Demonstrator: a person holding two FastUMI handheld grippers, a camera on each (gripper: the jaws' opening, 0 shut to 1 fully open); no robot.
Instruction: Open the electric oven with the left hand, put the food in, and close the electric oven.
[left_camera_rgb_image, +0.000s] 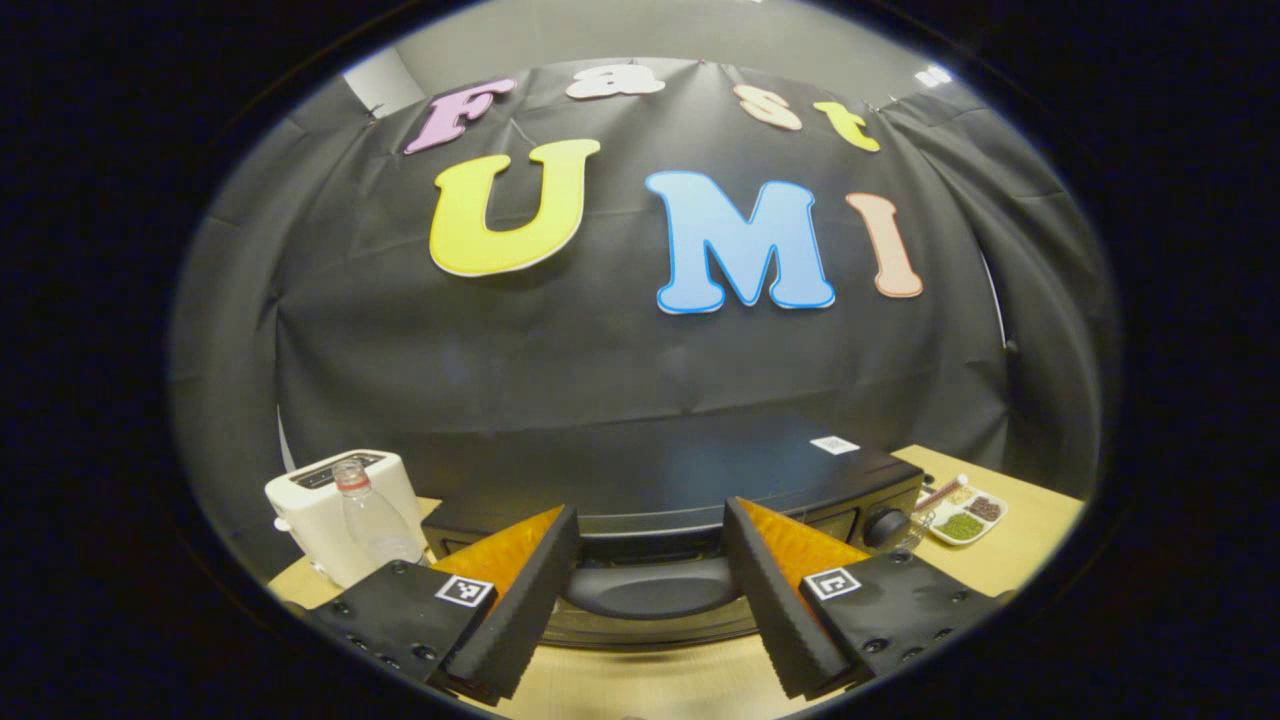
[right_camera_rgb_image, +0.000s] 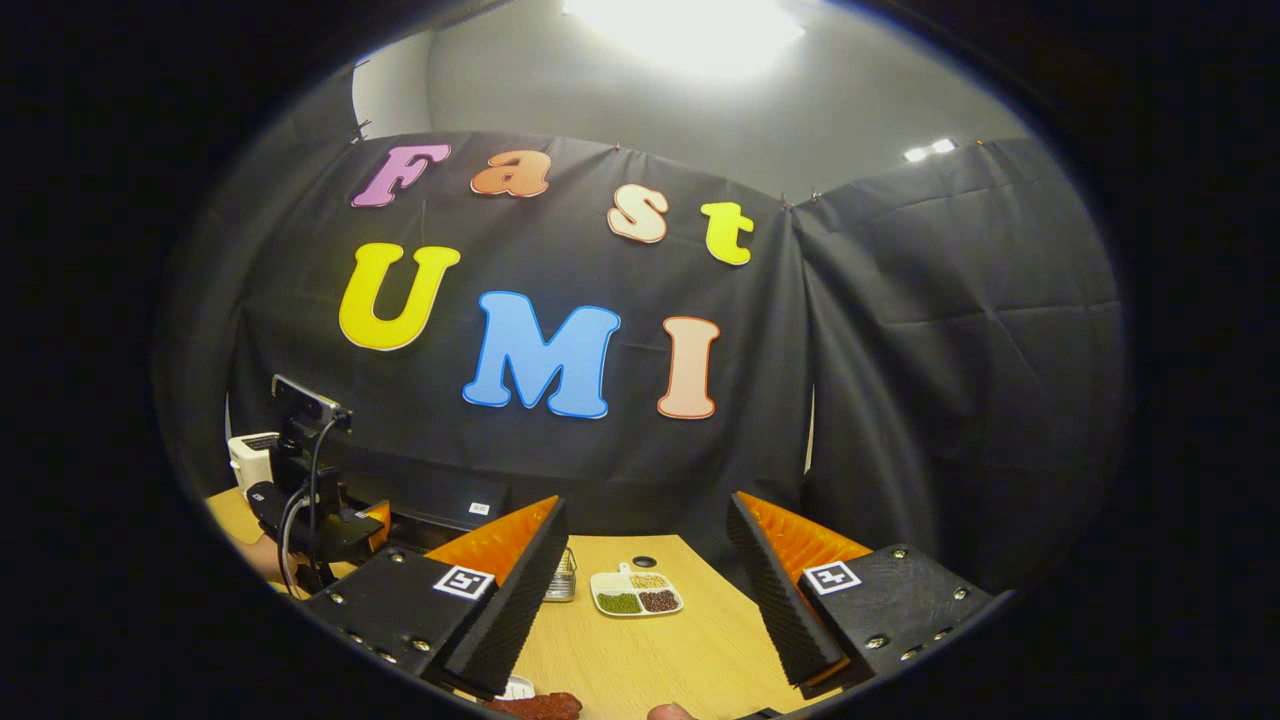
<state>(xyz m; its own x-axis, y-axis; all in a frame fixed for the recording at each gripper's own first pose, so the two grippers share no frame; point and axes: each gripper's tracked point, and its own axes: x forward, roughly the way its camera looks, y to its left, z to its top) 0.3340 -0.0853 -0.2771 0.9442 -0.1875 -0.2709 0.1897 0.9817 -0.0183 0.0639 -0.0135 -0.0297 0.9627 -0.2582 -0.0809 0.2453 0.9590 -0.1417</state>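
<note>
In the left gripper view, the left gripper (left_camera_rgb_image: 650, 600) sat at the bottom centre of the frame with its two fingers spread wide apart and nothing between them. Just beyond the fingers, low in the middle of the frame, stood the black electric oven (left_camera_rgb_image: 690, 480), its curved door handle (left_camera_rgb_image: 650, 592) showing in the gap between the fingers and a round knob (left_camera_rgb_image: 884, 526) at its right end. The oven door looked closed. At the lower left a white toaster (left_camera_rgb_image: 330, 500) stood on the wooden table (left_camera_rgb_image: 1020, 540), with a clear plastic bottle (left_camera_rgb_image: 372, 520) just in front of it. At the lower right lay a small divided dish (left_camera_rgb_image: 965, 515) of beans and grains.

In the right gripper view, the right gripper (right_camera_rgb_image: 645, 600) was at the bottom centre, its fingers likewise held apart and empty. The divided dish lay between them farther off on the table. A reddish-brown piece of food (right_camera_rgb_image: 540, 706) lay at the very bottom edge of the frame. The left gripper appeared at the lower left.
</note>
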